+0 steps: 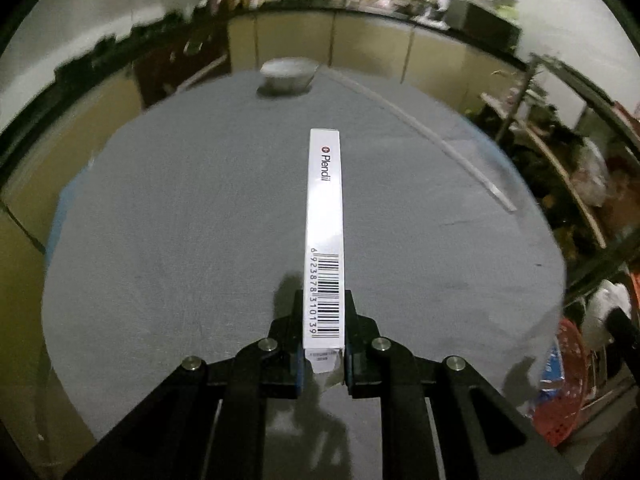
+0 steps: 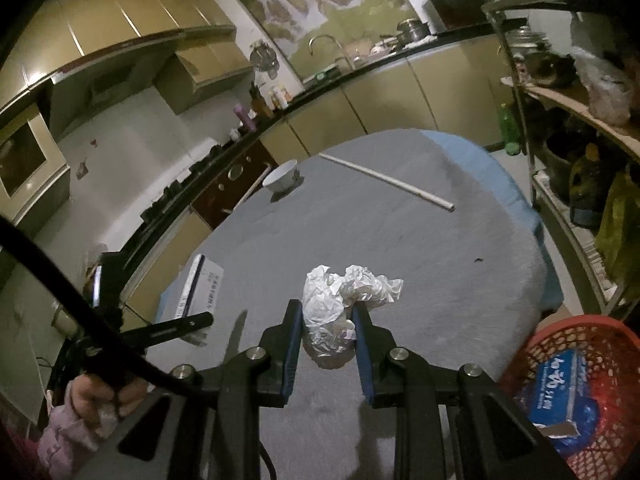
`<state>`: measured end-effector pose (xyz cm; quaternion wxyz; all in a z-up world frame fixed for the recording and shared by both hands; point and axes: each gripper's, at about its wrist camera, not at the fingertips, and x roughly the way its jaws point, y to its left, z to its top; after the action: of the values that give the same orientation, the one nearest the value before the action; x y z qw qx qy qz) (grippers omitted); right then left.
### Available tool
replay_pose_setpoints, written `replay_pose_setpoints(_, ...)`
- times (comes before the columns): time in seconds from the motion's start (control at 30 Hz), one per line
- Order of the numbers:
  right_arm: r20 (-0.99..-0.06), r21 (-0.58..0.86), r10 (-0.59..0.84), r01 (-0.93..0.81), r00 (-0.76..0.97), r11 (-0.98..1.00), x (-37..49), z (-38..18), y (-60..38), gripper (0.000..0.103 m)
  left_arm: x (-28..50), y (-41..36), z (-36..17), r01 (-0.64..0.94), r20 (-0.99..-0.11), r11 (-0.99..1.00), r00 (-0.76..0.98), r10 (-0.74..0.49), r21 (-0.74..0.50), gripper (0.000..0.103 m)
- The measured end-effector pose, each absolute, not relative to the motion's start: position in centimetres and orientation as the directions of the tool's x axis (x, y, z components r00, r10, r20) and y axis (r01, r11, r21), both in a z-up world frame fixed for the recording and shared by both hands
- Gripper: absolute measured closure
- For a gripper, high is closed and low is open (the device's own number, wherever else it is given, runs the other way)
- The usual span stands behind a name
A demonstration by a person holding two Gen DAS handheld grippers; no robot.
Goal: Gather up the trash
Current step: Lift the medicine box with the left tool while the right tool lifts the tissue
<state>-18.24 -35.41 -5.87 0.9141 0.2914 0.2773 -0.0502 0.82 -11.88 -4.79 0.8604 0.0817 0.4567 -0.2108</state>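
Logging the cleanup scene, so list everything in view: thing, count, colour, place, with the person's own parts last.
flat box: one, white with barcode, clamped in the left gripper above the table
crumpled wrapper: one, silvery white, clamped in the right gripper
table: one, round, grey cloth over blue
bowl: one, white, far edge of the table
rod: one, white, lying on the far side of the table
basket: one, red mesh, beside the table, holding a blue packet
left gripper: one, black, blue pads
right gripper: one, black, blue pads
hand: one, pink sleeve, on the left gripper's handle
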Motion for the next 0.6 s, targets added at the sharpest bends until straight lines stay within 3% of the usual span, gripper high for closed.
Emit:
replay_pose_setpoints(0.23, -0.51, 0.485, 0.058, 0.231, 0.858, 0.843, -20.3, -4.0, -34.3, 0.076, -4.0, -11.3, -0.2, 0.454, -0.737, 0.891, 0.612, -0.286, 0.031, 0.088)
replay_pose_setpoints(0.6, -0.488, 0.457, 0.063, 0.193, 0.87, 0.868, -21.1, -2.9, -32.1, 0.076, -7.1, -10.9, 2.0, 0.466, -0.653, 0.877, 0.701, -0.285, 0.118, 0.088)
